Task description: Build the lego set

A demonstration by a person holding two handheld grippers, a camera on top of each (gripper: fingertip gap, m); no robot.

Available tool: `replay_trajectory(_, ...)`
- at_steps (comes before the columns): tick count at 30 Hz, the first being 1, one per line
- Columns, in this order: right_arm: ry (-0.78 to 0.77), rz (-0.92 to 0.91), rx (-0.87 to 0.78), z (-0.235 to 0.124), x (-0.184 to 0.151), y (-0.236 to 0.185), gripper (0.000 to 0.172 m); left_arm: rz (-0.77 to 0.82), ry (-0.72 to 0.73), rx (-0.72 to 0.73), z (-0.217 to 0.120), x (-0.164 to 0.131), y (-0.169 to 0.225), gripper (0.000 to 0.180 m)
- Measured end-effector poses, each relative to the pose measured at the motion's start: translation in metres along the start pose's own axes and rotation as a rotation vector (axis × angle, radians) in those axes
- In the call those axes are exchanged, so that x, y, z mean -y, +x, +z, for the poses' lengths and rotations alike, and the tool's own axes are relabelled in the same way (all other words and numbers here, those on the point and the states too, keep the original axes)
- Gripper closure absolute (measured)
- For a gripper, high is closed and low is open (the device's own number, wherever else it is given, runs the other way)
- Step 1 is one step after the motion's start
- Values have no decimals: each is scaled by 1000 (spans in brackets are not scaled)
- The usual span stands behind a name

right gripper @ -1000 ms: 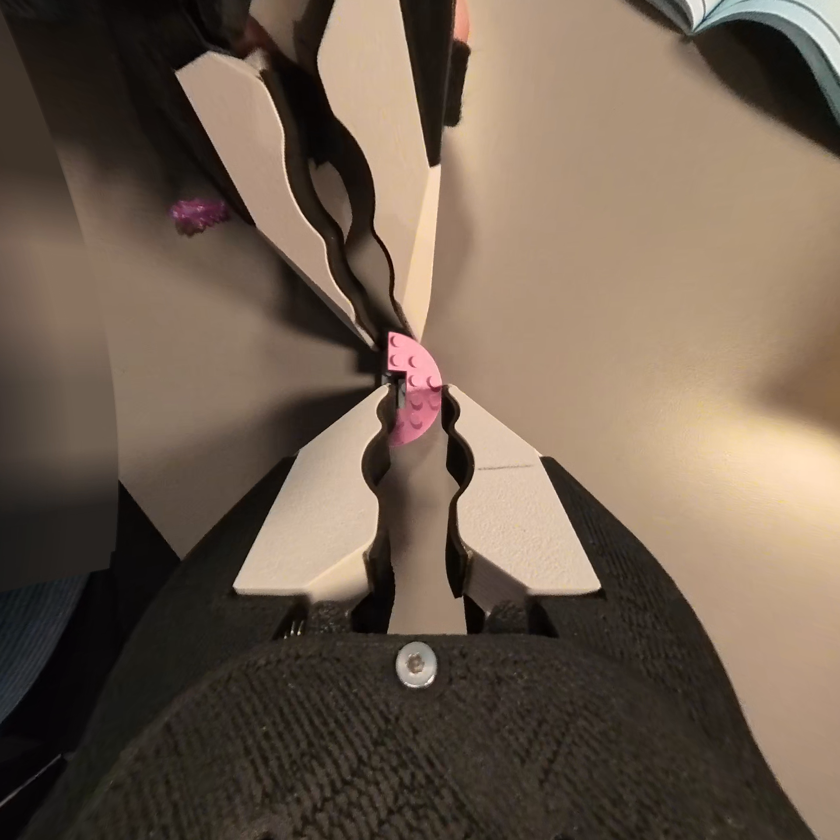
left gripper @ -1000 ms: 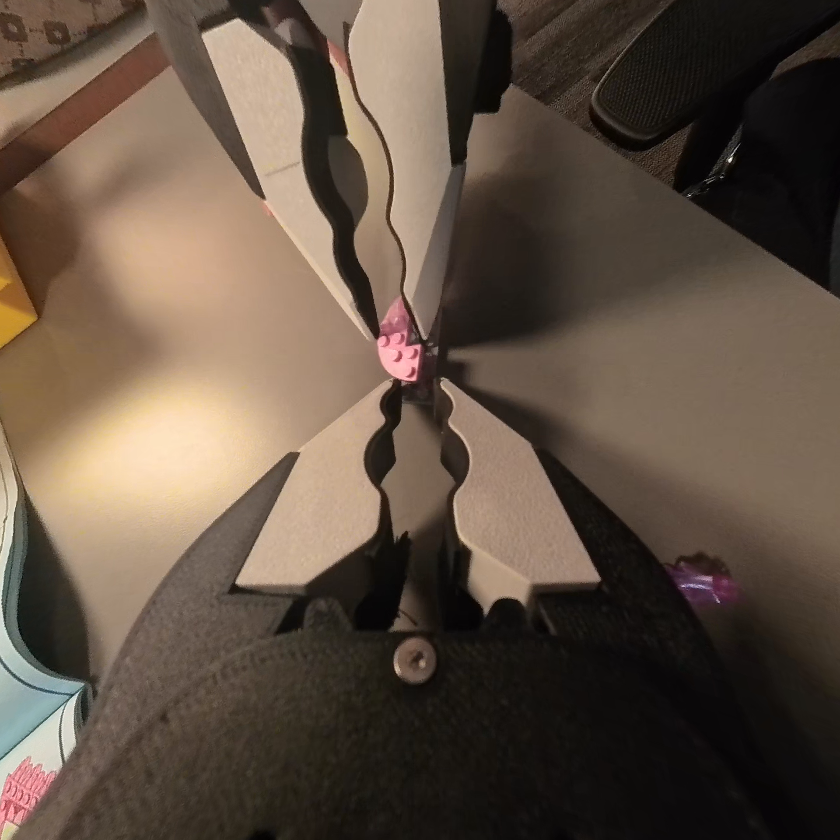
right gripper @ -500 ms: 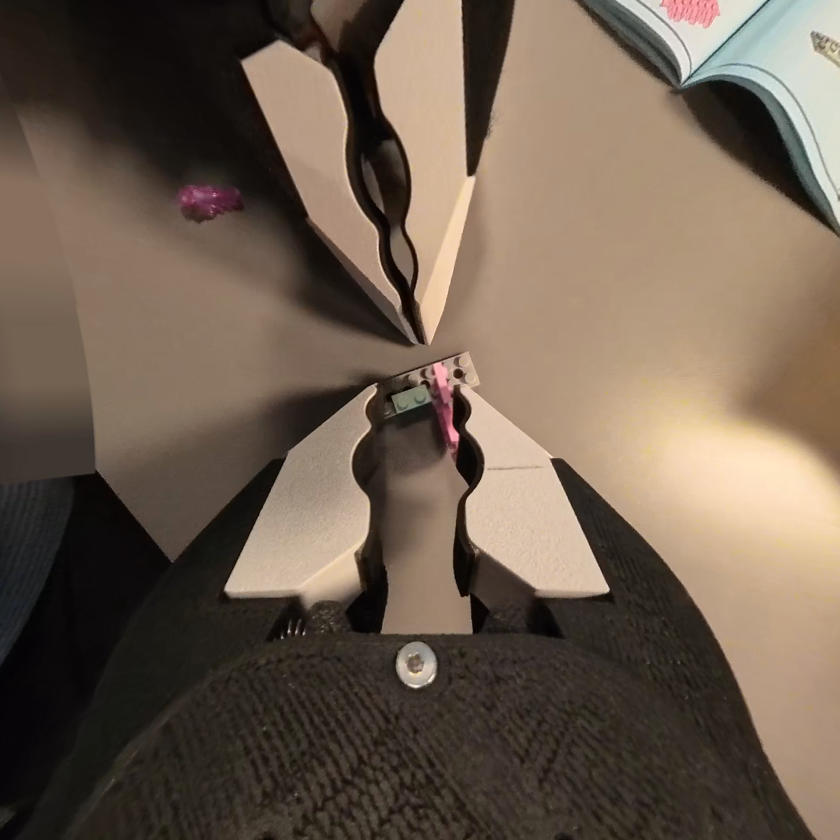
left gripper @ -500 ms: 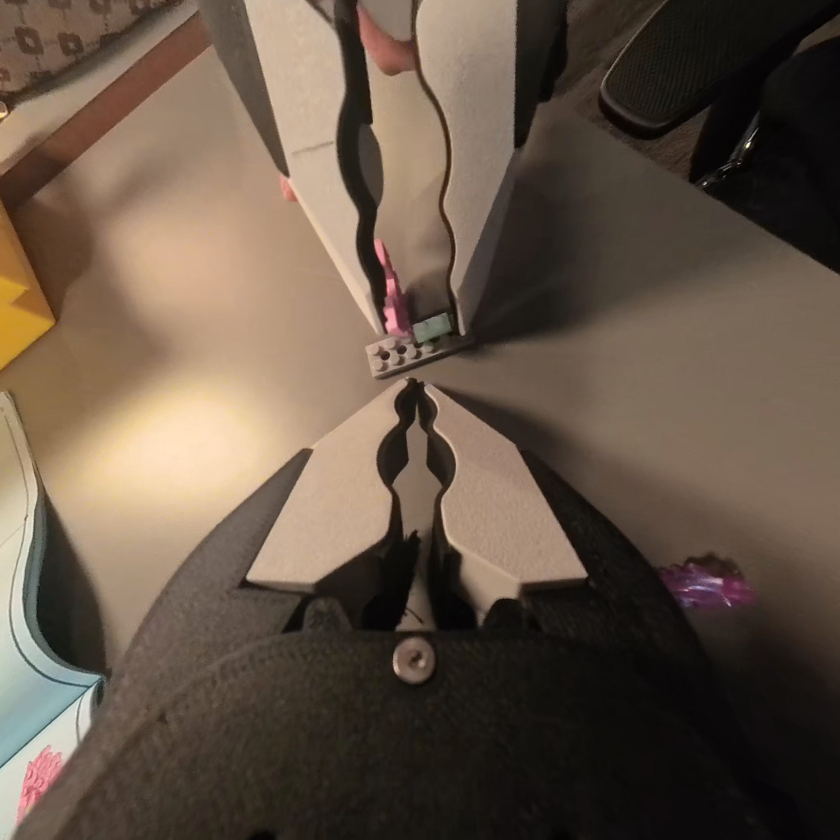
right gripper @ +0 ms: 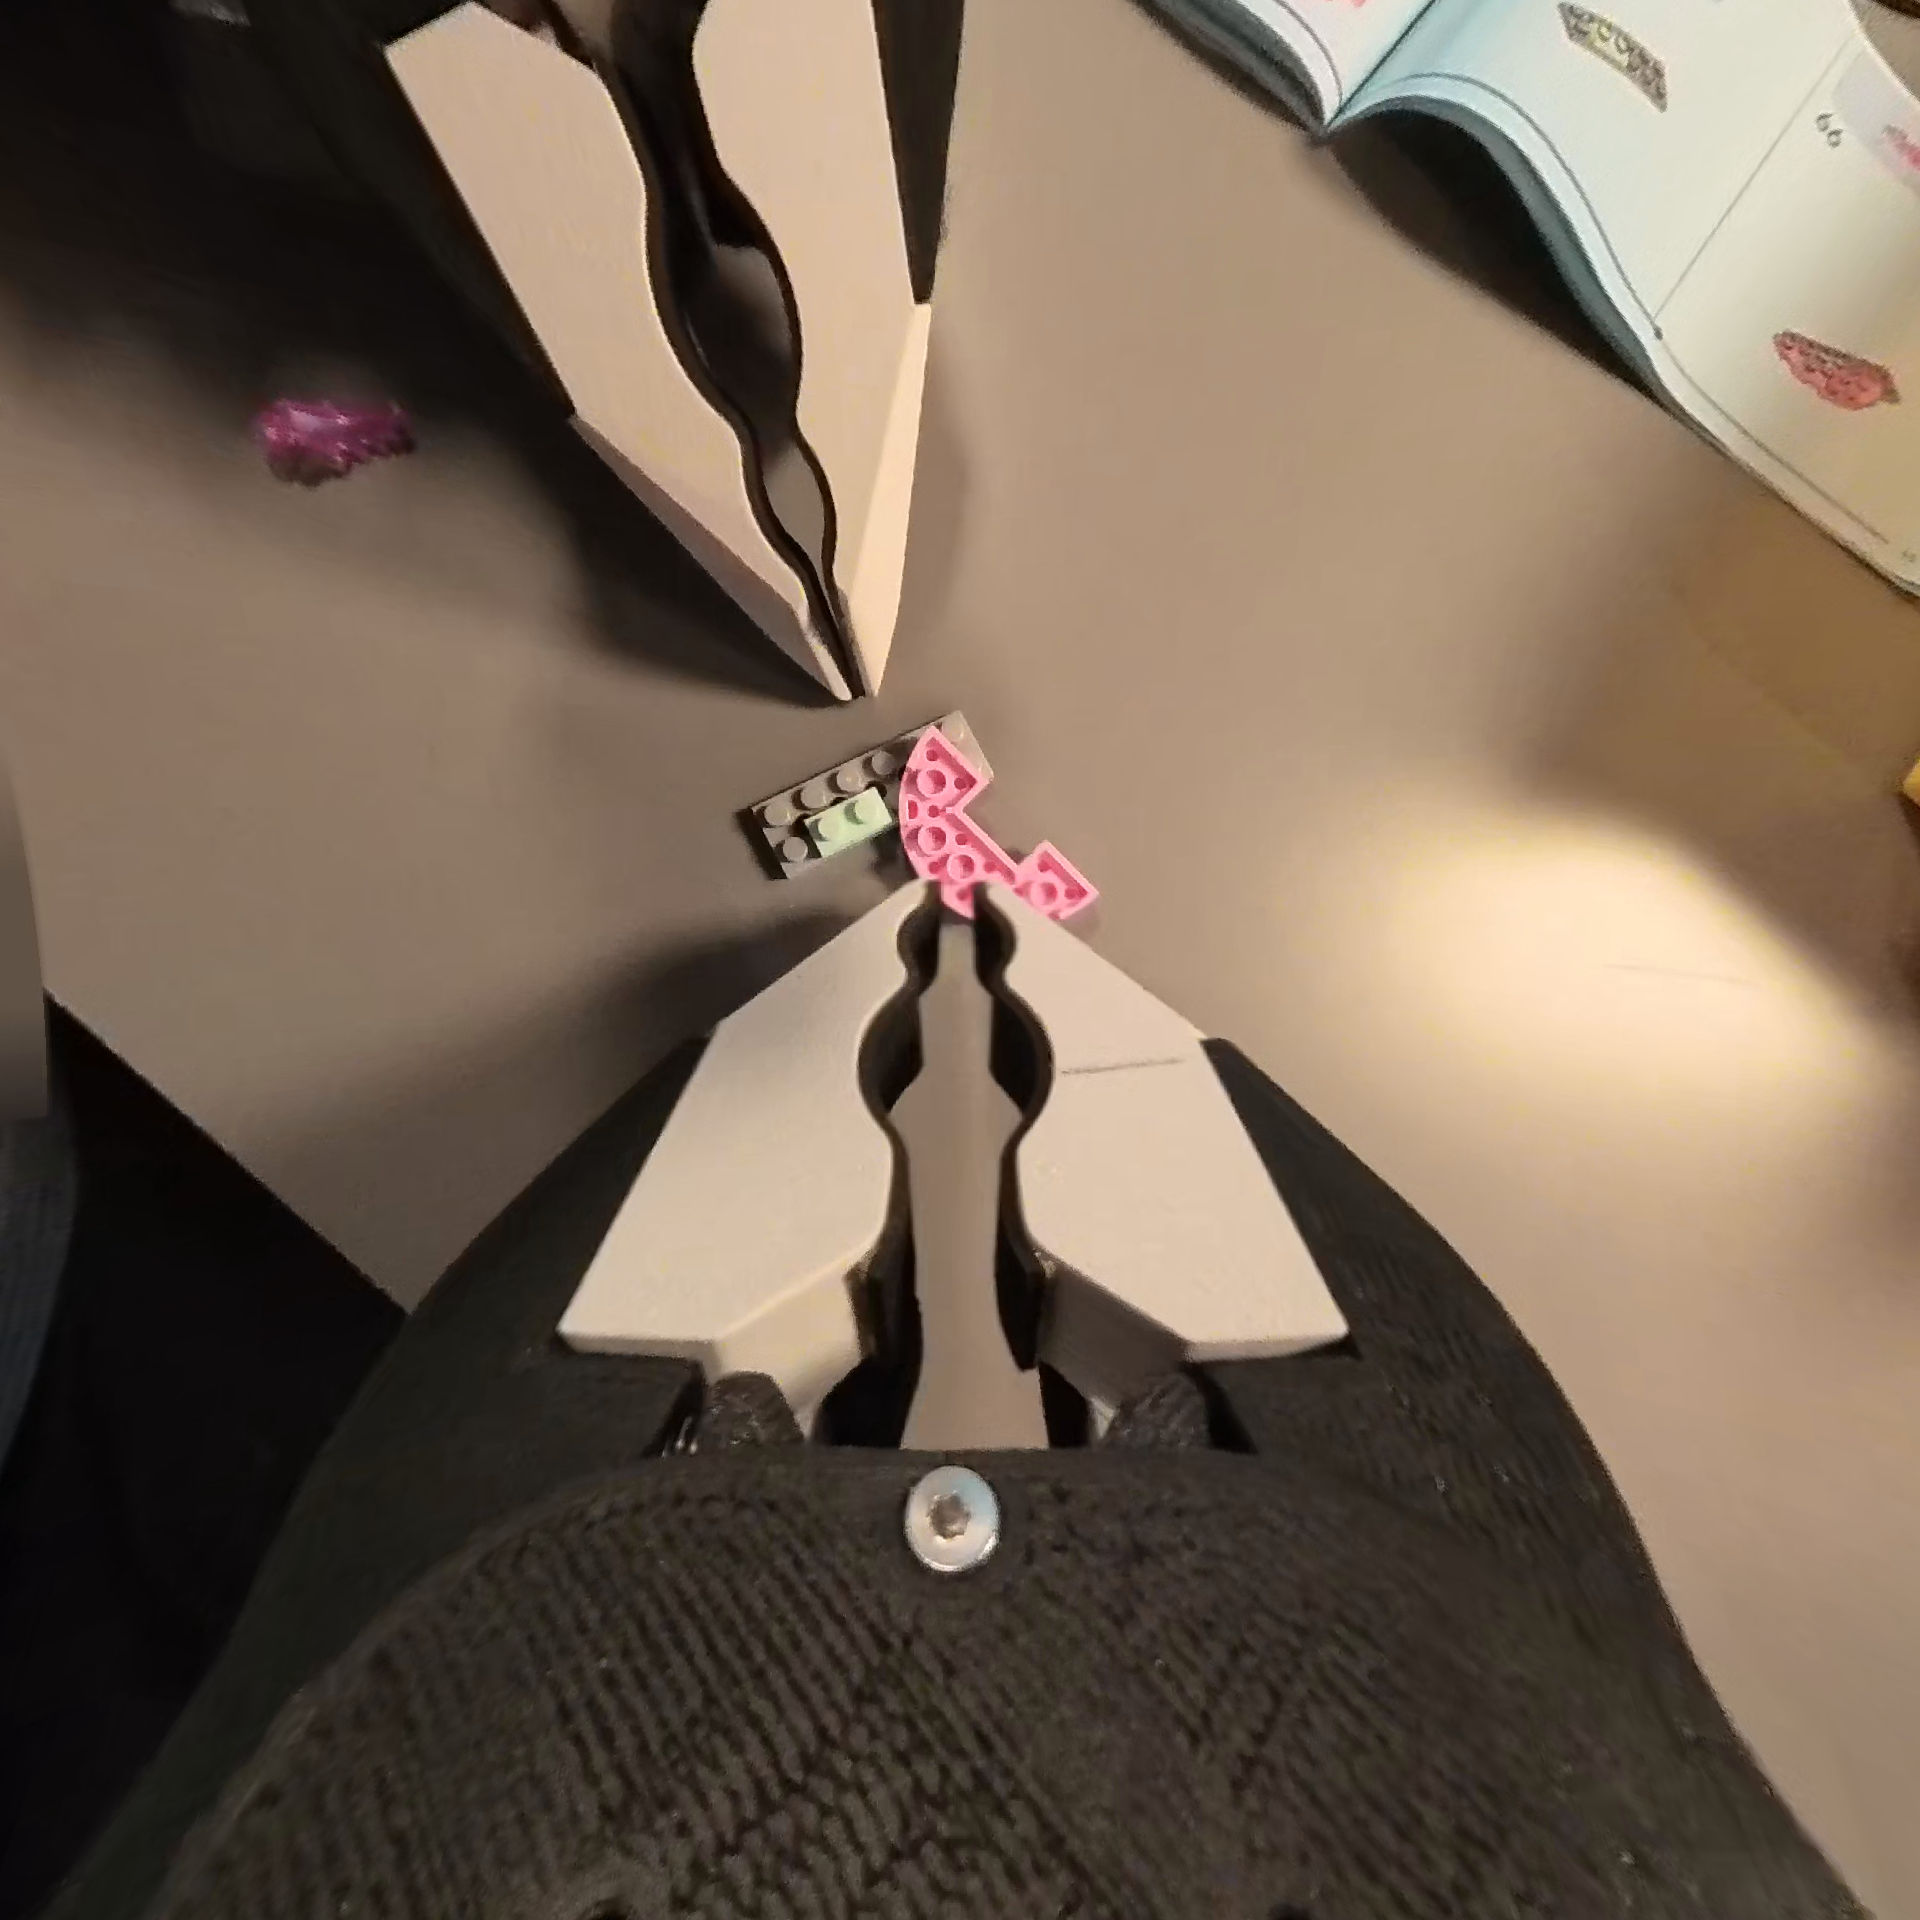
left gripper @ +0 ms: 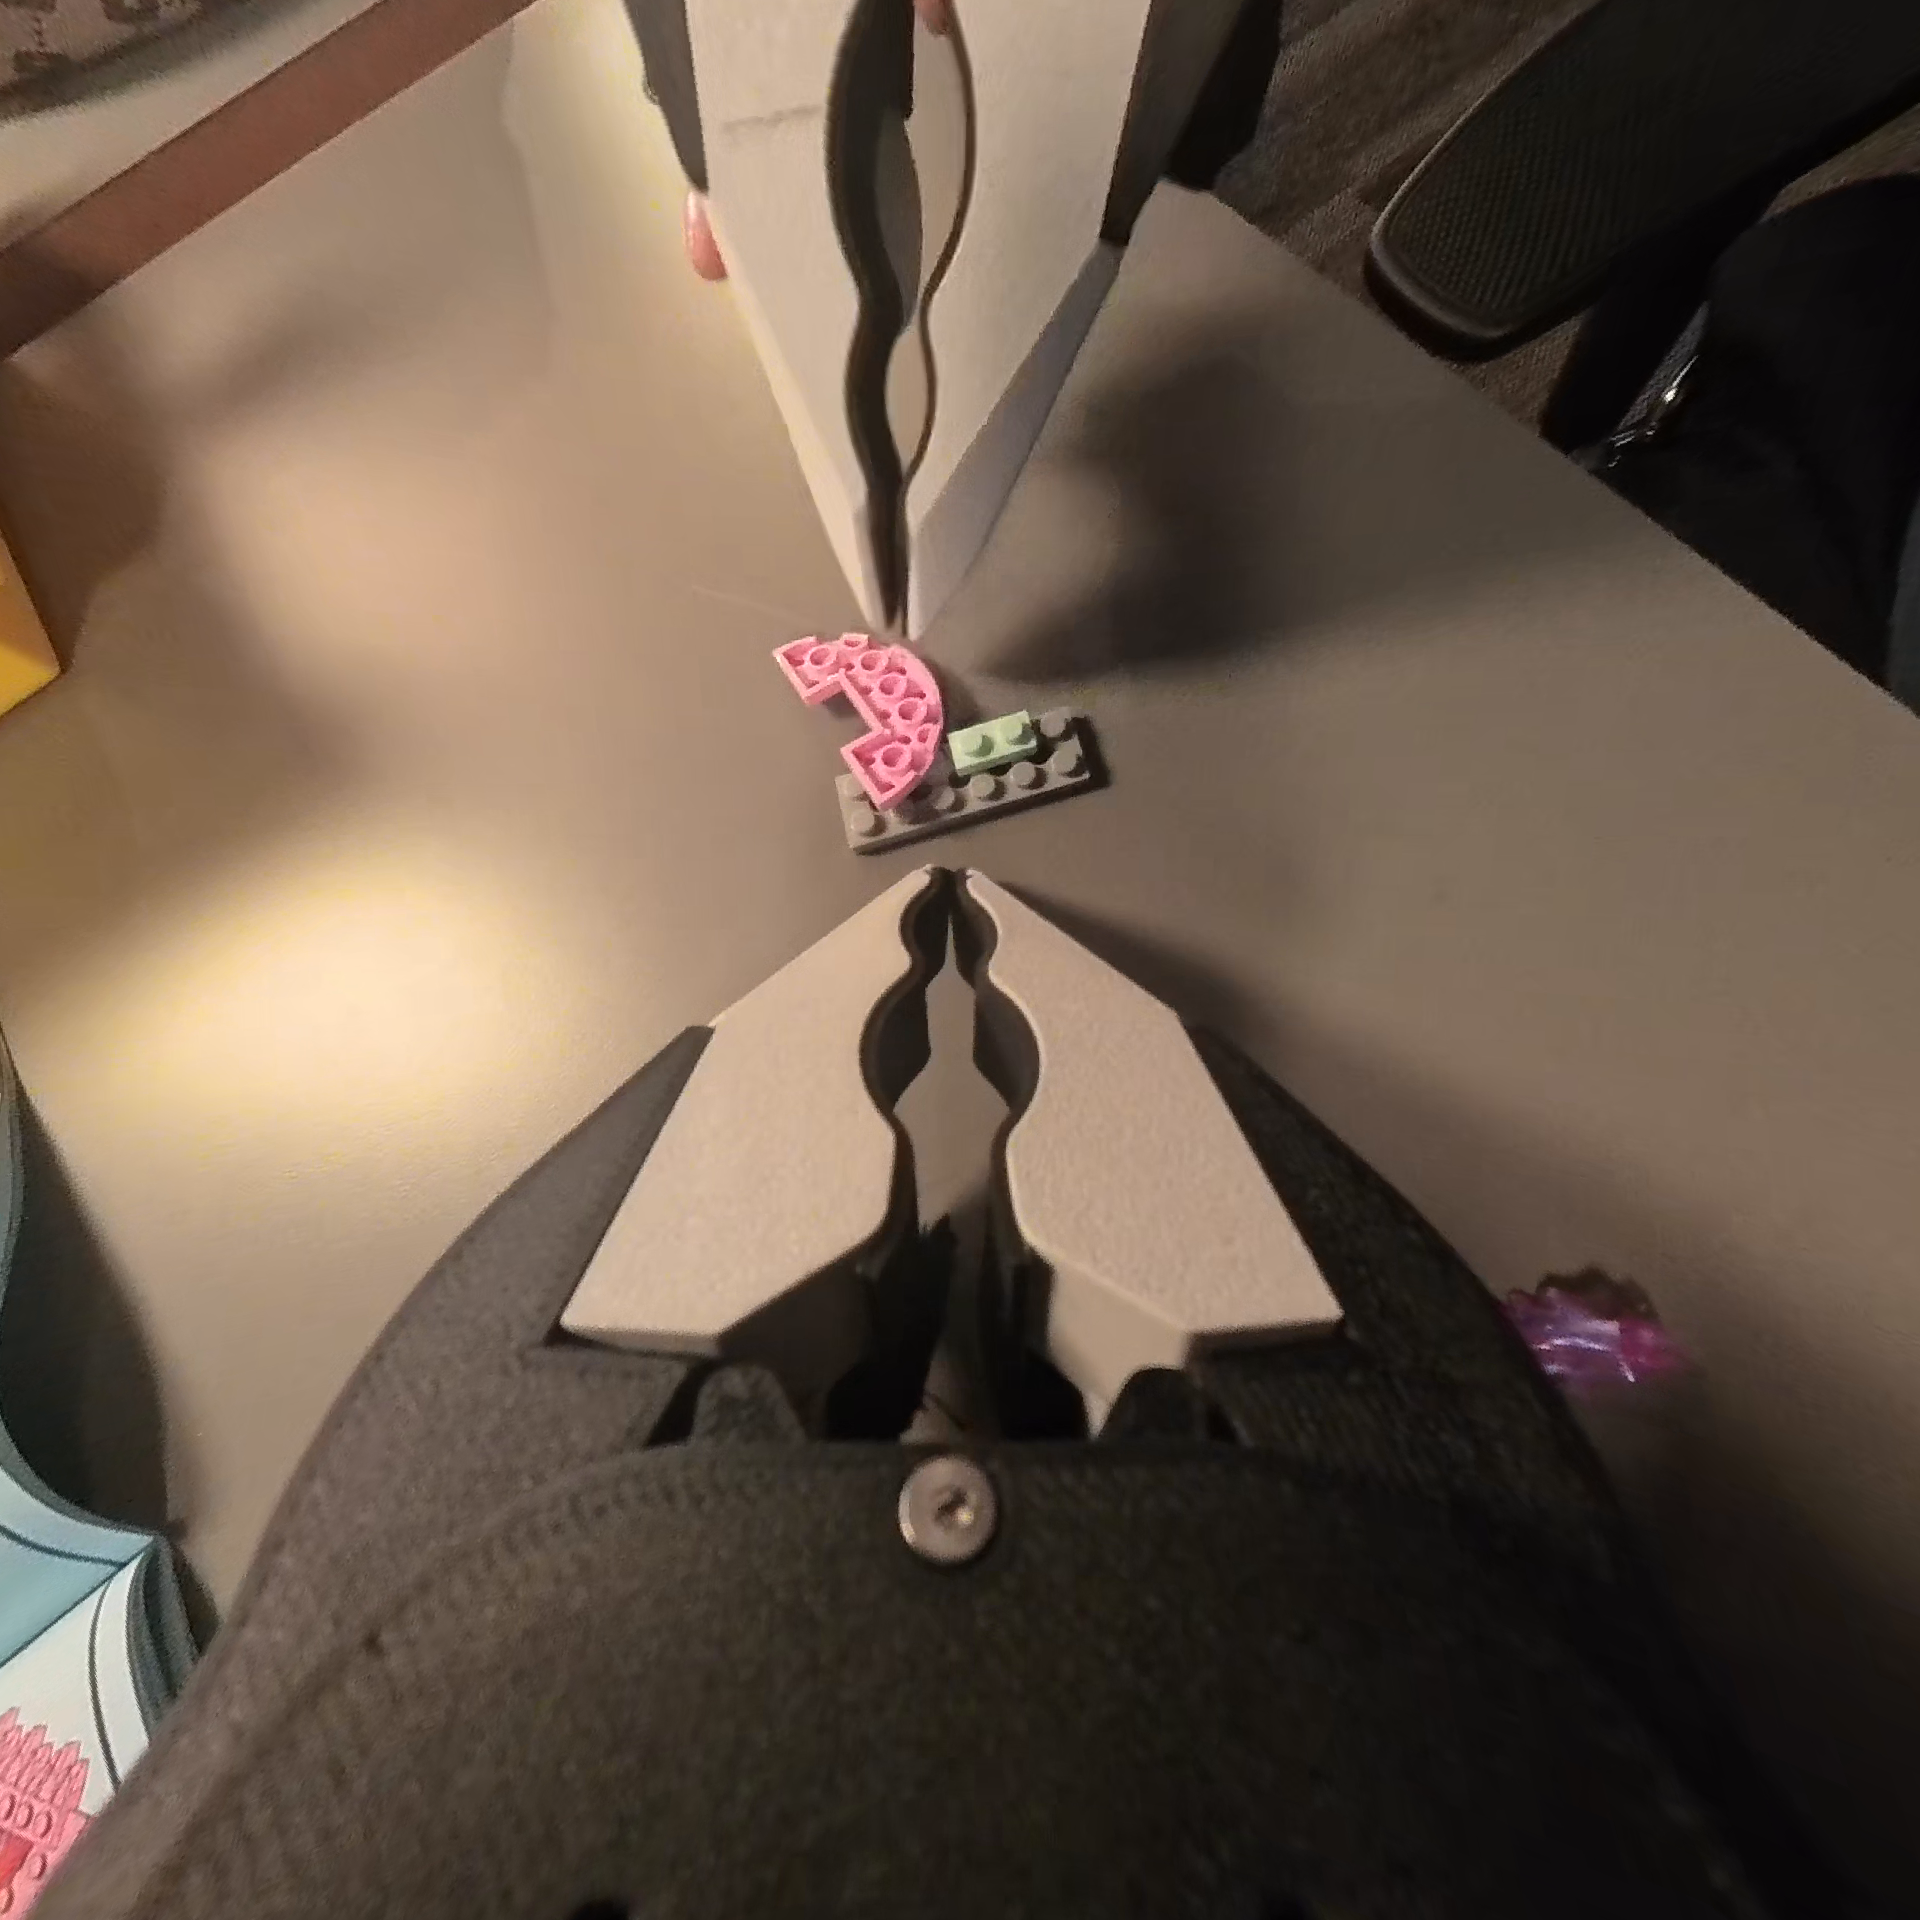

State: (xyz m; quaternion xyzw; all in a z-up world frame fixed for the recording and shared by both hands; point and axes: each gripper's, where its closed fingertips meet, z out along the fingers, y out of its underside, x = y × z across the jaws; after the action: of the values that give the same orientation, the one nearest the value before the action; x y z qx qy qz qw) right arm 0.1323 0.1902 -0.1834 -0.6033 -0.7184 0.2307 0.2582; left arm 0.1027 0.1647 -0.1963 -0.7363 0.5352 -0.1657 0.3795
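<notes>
A grey studded plate point(left gripper: 1029, 795) lies on the table with a small green brick point(left gripper: 992, 740) on it. A pink curved plate point(left gripper: 883, 717) lies underside up, one end on the grey plate, the rest reaching over the table. My left gripper point(left gripper: 951, 881) is shut and holds nothing, just short of the grey plate's near edge. My right gripper point(right gripper: 961, 906) has its tips drawn together to a thin slit right at the pink plate's point(right gripper: 951, 831) curved edge. The plate lies flat below the tips, not pinched. The left wrist view shows the right gripper point(left gripper: 900, 623) from the front.
A purple translucent piece point(left gripper: 1590, 1340) lies on the table point(left gripper: 416, 935) to my left gripper's right. An open instruction booklet point(right gripper: 1662, 208) lies at the table's side. A yellow box point(left gripper: 21, 644) and a black chair point(left gripper: 1558, 208) stand at the edges. Left tips to right tips: about 5 cm.
The pink plate stood on edge against my open right finger half a second ago; now it lies flat, free of the grasp. My right jaws have closed on nothing. Both grippers have drawn back.
</notes>
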Motion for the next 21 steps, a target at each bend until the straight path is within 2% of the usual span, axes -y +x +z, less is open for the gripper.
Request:
replay_trajectory(3,12,9,24,0,-3,-1,138,-11,-1,-1,0,0,0,180)
replay_trajectory(5,29,-58,24,4,-3,-4,128,-17,-1,-3,0,-1,-1,180)
replay_trajectory(9,13,-145,59,12,0,-7,133,-51,-3,-14,-3,-2,0,177)
replay_trajectory(11,-22,-150,72,12,0,-5,153,-83,0,-40,-5,-3,1,163)
replay_trajectory(13,-39,-161,64,13,-1,-3,156,-75,4,-32,-7,-4,0,150)
replay_trajectory(17,2,-108,10,11,4,3,157,32,23,93,-5,4,-11,130)
replay_trajectory(21,209,131,58,-4,27,4,157,232,84,299,-7,26,-20,116)
